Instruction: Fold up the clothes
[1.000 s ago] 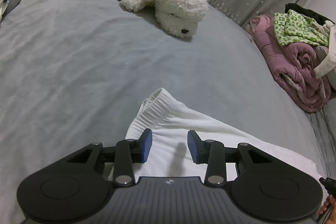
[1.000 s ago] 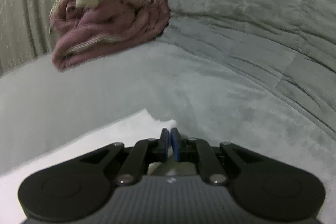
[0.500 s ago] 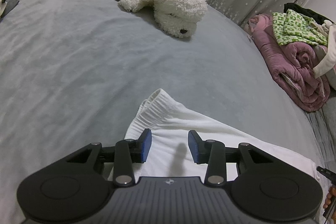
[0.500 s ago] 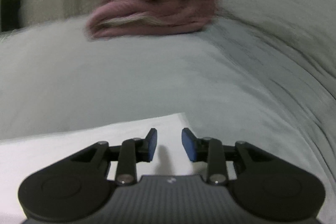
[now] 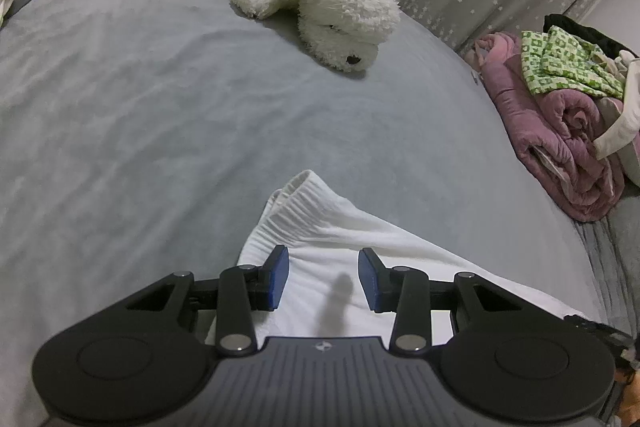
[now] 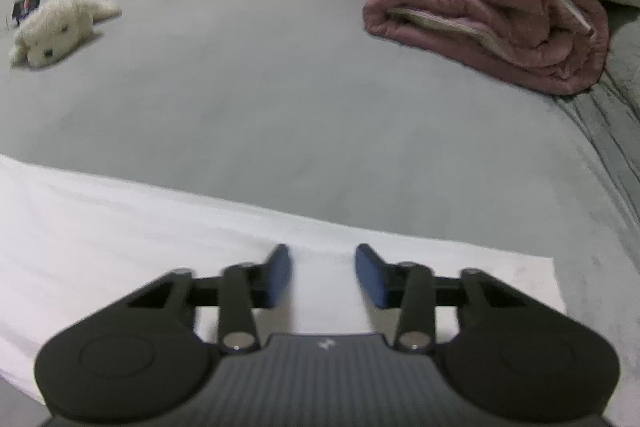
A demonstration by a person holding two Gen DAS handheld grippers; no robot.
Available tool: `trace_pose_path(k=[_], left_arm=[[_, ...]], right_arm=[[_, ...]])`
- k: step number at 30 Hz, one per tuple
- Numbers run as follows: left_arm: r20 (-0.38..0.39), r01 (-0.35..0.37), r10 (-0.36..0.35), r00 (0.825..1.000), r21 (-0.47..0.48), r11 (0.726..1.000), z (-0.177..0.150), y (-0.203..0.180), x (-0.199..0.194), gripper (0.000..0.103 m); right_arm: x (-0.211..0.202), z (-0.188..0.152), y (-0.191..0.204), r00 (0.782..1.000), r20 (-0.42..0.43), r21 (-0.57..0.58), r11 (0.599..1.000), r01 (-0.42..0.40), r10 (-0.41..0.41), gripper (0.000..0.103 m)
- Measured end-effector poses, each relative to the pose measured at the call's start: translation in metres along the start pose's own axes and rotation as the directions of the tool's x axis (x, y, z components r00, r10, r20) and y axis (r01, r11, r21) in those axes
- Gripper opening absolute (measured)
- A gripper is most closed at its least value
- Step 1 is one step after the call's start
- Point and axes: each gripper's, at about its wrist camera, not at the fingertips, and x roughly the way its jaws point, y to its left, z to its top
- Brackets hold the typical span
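The white garment (image 5: 352, 251) lies flat on the grey bed (image 5: 140, 115), stretched as a long band that runs from one tool to the other. Its ribbed, gathered end (image 5: 298, 199) sits just ahead of the left tool (image 5: 323, 281), pointing away from it toward the stuffed toy dog (image 5: 320, 11) farther up the bed. Its square-cut end (image 6: 540, 279) lies just off to the right of the right tool (image 6: 323, 277).

Both tools hang over the cloth with nothing between the pads. The left tool's jaws stand apart, white fabric showing in the gap below them, nothing pinched. The right tool's jaws have just been closing, yet in its own view they stand clearly apart and empty, over the cloth's far edge.

So the long axis crosses in front of the person, side to side, and each hand already has an end within reach: the left nearest the ribbed end, the right nearest the square corner. I would judge that the coming fold depends on this, one end carried along that axis onto the other. The pink blanket roll (image 6: 500, 7) sits well beyond the right tool, clear of the garment.
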Motion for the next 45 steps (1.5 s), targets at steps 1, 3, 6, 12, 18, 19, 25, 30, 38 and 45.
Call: trace_pose_path(k=[1, 3, 6, 12, 18, 19, 25, 30, 38, 45], left_arm=[[-0.001, 0.002, -0.002, 1.0, -0.003, 1.0, 0.0, 0.0, 0.0, 0.038], [-0.001, 0.002, -0.002, 1.0, -0.006, 1.0, 0.001, 0.001, 0.0, 0.038], [-0.001, 0.004, -0.004, 1.0, -0.015, 1.0, 0.001, 0.001, -0.001, 0.038], [-0.001, 0.009, -0.009, 1.0, -0.029, 1.0, 0.001, 0.002, -0.001, 0.038], [-0.001, 0.007, -0.007, 1.0, -0.026, 1.0, 0.001, 0.002, -0.001, 0.038], [-0.001, 0.007, -0.007, 1.0, -0.027, 1.0, 0.001, 0.002, -0.001, 0.038], [-0.001, 0.008, -0.008, 1.0, -0.028, 1.0, 0.0, 0.003, -0.001, 0.038], [-0.003, 0.009, -0.009, 1.0, -0.031, 0.999, 0.001, 0.003, -0.001, 0.038], [-0.004, 0.011, -0.011, 1.0, -0.041, 0.999, 0.0, 0.003, -0.002, 0.038], [-0.004, 0.01, -0.01, 1.0, -0.037, 0.999, 0.0, 0.004, -0.002, 0.038]], right_arm=[[0.0, -0.001, 0.003, 1.0, 0.003, -0.006, 1.0, 0.002, -0.002, 0.01], [0.002, 0.0, 0.009, 1.0, 0.016, -0.027, 1.0, 0.014, -0.014, 0.004], [-0.002, 0.001, 0.015, 0.997, 0.065, -0.042, 0.998, 0.05, -0.047, 0.004], [-0.005, 0.004, 0.016, 0.992, 0.108, -0.045, 0.996, 0.074, -0.069, 0.004], [-0.005, 0.001, 0.027, 0.997, 0.067, -0.114, 0.992, 0.048, -0.04, 0.052], [-0.006, 0.001, 0.028, 0.997, 0.068, -0.115, 0.993, 0.036, -0.028, 0.054], [-0.002, 0.002, 0.031, 0.996, 0.025, -0.105, 0.991, -0.08, 0.083, 0.032], [-0.002, 0.004, 0.038, 0.993, 0.01, -0.13, 0.985, -0.114, 0.117, 0.004], [-0.014, 0.003, 0.033, 0.993, 0.073, -0.108, 0.991, -0.081, 0.089, 0.004], [-0.013, 0.006, 0.047, 0.993, 0.062, -0.174, 0.981, -0.091, 0.103, 0.058]])
